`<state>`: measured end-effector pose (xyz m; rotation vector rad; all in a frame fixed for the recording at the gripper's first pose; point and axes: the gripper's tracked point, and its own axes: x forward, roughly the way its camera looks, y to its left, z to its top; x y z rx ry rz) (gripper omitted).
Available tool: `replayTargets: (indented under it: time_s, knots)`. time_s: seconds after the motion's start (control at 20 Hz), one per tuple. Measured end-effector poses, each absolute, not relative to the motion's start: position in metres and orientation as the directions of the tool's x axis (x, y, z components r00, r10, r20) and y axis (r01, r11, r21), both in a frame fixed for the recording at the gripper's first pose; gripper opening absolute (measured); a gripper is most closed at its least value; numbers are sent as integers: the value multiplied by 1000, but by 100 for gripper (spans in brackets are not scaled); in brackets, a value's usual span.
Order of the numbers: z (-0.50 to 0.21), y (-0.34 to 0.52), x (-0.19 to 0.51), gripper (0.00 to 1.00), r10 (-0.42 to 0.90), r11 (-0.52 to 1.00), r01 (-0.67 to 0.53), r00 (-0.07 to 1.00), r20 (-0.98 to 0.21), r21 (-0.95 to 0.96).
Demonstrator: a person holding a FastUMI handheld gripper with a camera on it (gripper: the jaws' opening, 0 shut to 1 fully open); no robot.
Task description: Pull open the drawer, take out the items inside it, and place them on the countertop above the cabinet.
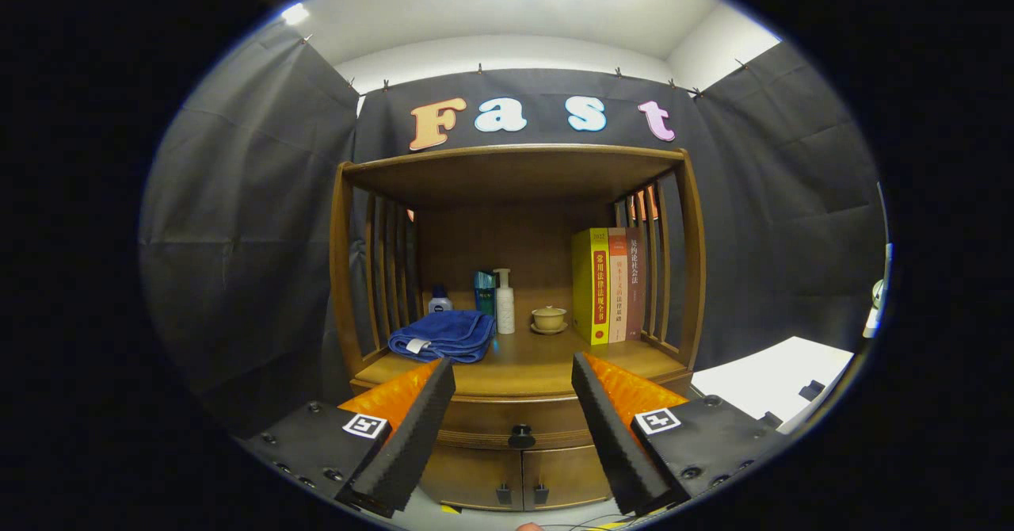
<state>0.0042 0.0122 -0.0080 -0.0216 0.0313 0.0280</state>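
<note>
A wooden cabinet stands ahead with its drawer (515, 420) closed; a dark round knob (520, 436) sits at the drawer's middle. The countertop (539, 361) above the drawer lies under a shelf roof. My gripper (513, 376) is open, its two fingers spread wide in front of the cabinet. The knob lies between the fingers and a little beyond them, untouched. Nothing is held. The drawer's contents are hidden.
On the countertop lie a folded blue towel (442, 334), a small jar (440, 303), a teal box (484, 292), a white pump bottle (504, 301), a cup on a saucer (549, 318) and upright books (608, 284). Two small doors (519, 475) sit below the drawer. A white surface (772, 376) lies right.
</note>
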Motion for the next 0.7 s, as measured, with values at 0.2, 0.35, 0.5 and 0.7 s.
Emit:
replayTargets:
  time_s: [0.2,0.35,0.5,0.7]
  knots:
    - [-11,11,6,98,24,999,-25,999,-35,-30]
    - [-18,10,10,98,28,999,-29,999,-39,-31]
    - [-30,6,15,98,28,999,-29,998,-58,-23]
    - [-68,-2,35,98,16,999,-20,993,-118,-28]
